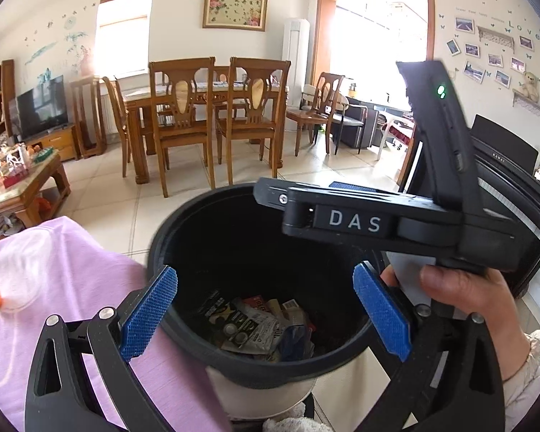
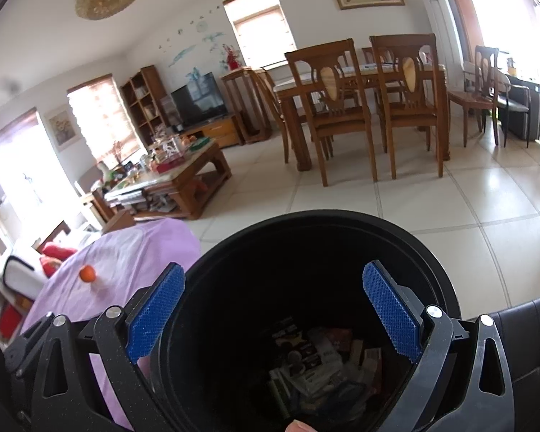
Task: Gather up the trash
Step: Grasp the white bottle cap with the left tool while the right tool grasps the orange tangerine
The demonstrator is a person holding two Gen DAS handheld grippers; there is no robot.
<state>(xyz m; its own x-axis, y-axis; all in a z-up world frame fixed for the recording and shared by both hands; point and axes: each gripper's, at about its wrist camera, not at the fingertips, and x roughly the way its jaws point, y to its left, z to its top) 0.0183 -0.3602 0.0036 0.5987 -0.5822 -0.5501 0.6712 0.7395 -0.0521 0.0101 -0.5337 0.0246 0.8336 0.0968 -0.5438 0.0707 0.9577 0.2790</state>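
A black round bin (image 1: 183, 252) is seen from above in both views, open at the top, standing beside a purple cloth (image 1: 72, 270) that is draped to its left. At the bottom of the bin a heap of trash (image 1: 259, 327) is gathered: crumpled wrappers, printed packets and what look like two round metal lids.

The left gripper (image 1: 264, 311) is held over the near rim of the bin with its blue padded fingers (image 1: 147, 313) spread wide; nothing is held between them. The right gripper (image 2: 273, 315) is likewise held above the bin's mouth, its blue fingers (image 2: 392, 309) set wide apart and empty. In the left wrist view the body of the right gripper, marked "DAS", is seen over the far right part of the rim, held by the right hand (image 1: 464, 288).

On the purple cloth a small orange fruit (image 2: 87, 273) is seen beside a clear plastic piece whose shape cannot be made out.

Farther off, a pale tiled floor (image 2: 432, 198) is laid out, with a wooden dining table and chairs (image 2: 345, 108), a cluttered coffee table (image 2: 183, 172), a television (image 2: 199, 99) on a low cabinet and a bookshelf (image 2: 144, 104) against the wall.
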